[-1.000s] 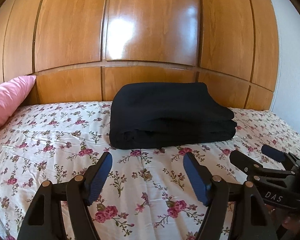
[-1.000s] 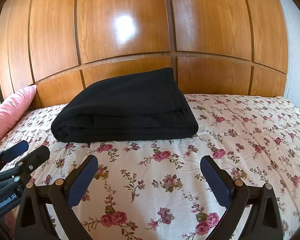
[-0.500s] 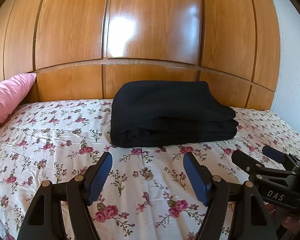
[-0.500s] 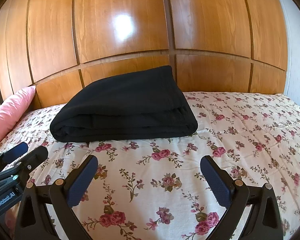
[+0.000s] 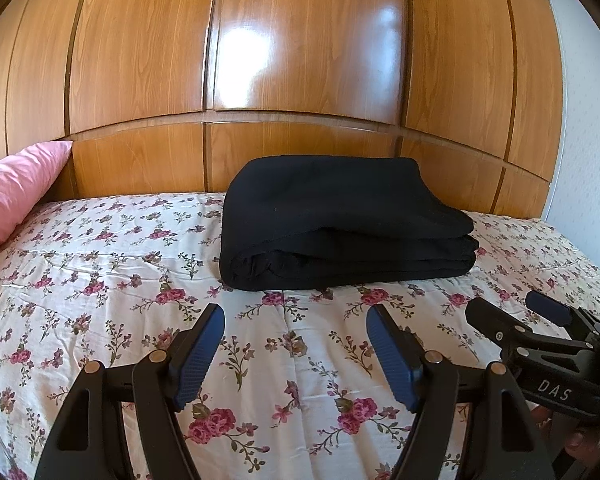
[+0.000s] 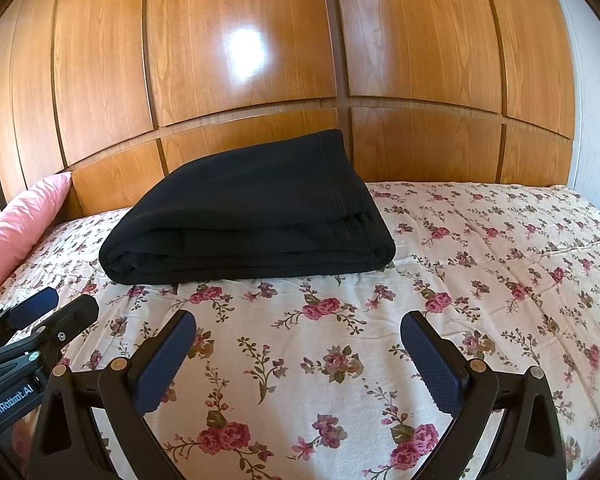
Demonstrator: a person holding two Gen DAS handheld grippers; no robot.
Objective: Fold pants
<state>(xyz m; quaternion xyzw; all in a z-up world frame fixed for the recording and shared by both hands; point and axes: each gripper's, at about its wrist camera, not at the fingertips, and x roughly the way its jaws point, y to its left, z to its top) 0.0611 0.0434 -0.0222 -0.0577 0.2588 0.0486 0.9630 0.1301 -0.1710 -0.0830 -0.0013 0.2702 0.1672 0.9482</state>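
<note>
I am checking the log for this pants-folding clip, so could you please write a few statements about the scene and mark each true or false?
1. The black pants lie folded in a compact stack on the flowered bedspread. True.
2. The left gripper is shut on the pants. False: it is open and holds nothing, short of the stack.
3. A pink pillow lies at the left, by the wooden headboard. True.
4. The right gripper touches the pants. False: it is open, apart from them, above the bedspread.
5. The pants hang over the edge of the bed. False: they rest wholly on top, near the headboard.
</note>
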